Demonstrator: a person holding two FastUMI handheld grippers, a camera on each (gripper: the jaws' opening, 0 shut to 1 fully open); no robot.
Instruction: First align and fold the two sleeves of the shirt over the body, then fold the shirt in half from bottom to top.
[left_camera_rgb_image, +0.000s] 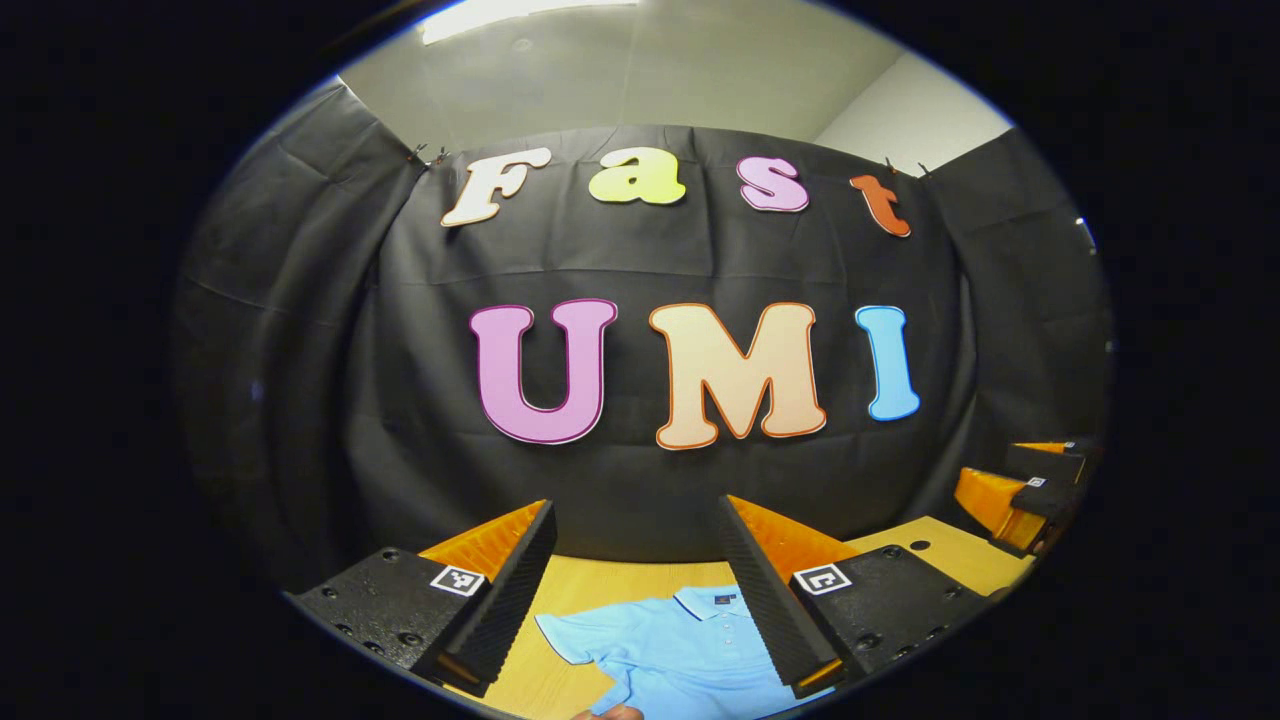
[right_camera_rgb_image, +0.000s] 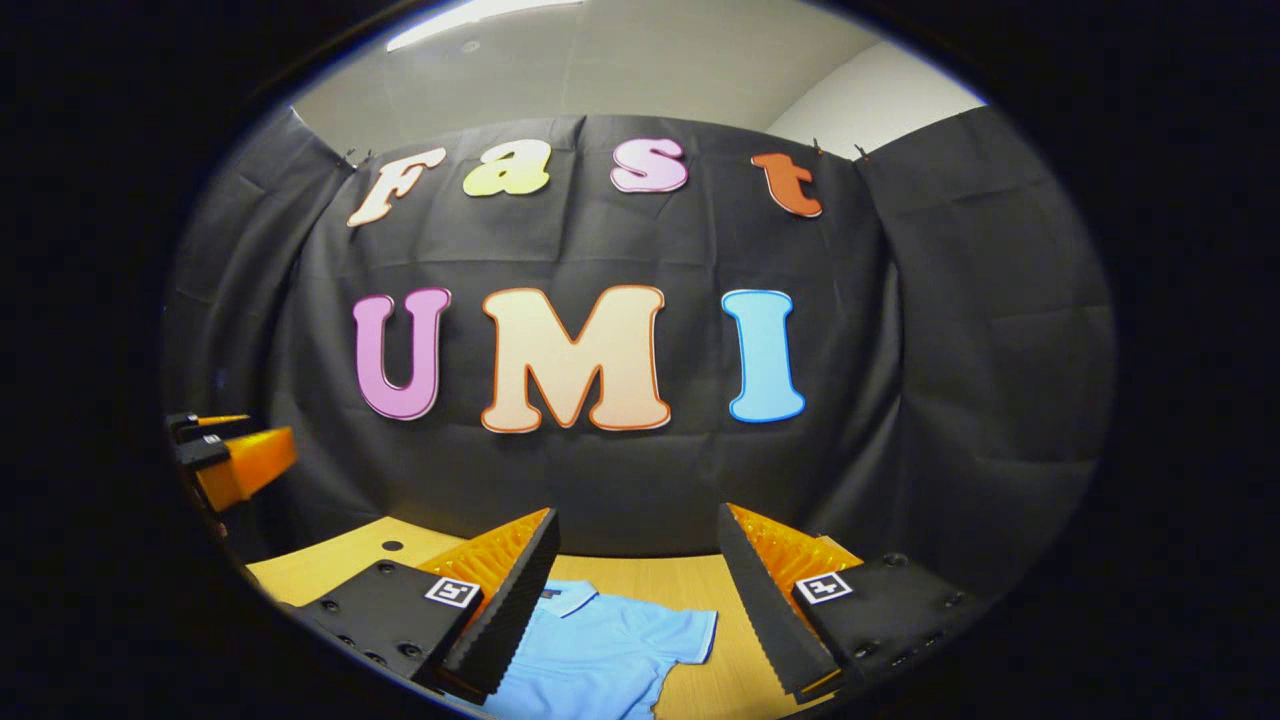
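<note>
Both grippers hover high with jaws wide and empty: left gripper (left_camera_rgb_image: 637, 590), right gripper (right_camera_rgb_image: 637, 590). The shirt (left_camera_rgb_image: 680, 645) lies flat on the table (left_camera_rgb_image: 600, 580) below, collar far, one sleeve (left_camera_rgb_image: 575, 640) under each.

polo shirt (left_camera_rgb_image: 680, 650): lower body cut off by edge, left gripper view | hand (left_camera_rgb_image: 610, 712) at edge: mostly cropped | collar label: unreadable

Left hand-held gripper (left_camera_rgb_image: 635, 590) and right hand-held gripper (right_camera_rgb_image: 635, 595), jaws wide apart (nothing between them)
</note>
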